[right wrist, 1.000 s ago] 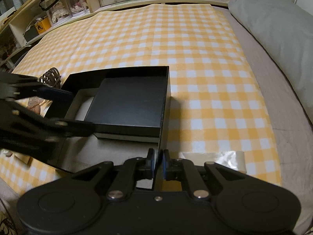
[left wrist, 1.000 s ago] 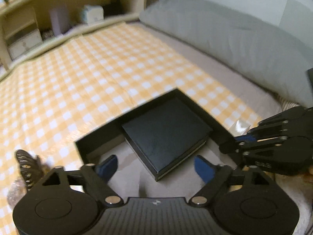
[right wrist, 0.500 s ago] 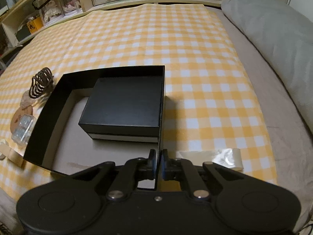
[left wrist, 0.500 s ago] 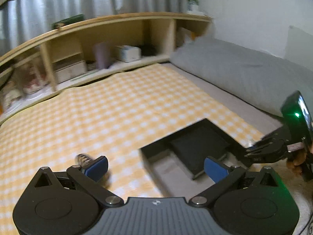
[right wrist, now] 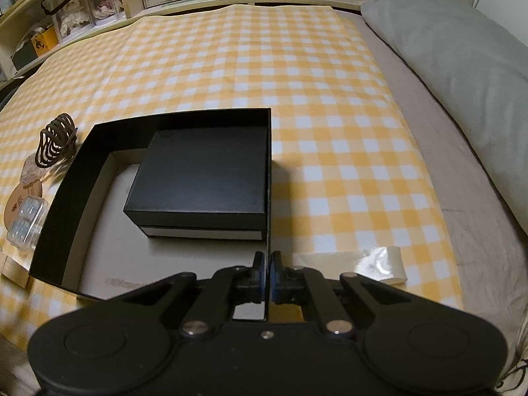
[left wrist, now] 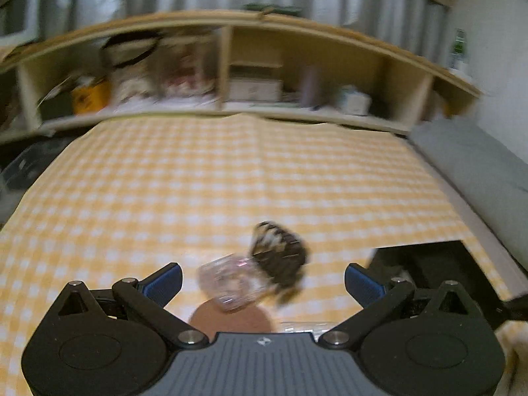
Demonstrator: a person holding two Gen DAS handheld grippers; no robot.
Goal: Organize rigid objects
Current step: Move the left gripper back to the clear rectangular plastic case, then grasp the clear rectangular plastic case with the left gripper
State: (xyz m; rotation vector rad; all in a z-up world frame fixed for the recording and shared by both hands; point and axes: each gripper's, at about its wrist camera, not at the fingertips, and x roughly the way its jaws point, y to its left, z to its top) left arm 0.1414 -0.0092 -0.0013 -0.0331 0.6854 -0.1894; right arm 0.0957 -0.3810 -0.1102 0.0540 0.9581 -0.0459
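the right gripper (right wrist: 266, 275) is pinching the near wall of the open black tray (right wrist: 66, 217), fingers pressed together on it. a closed black box (right wrist: 204, 178) is sitting inside the tray, against its right wall. the left gripper (left wrist: 263, 280) is hovering with fingers wide apart over a dark hair claw (left wrist: 279, 255) and a clear case (left wrist: 231, 280) on the checked cloth (left wrist: 198, 181), left of the tray.

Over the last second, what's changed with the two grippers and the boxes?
The open left gripper swung away from the large open black tray box toward the brown claw hair clip and clear plastic case. The right gripper stayed clamped on the tray's wall; the small closed black box inside hasn't moved.
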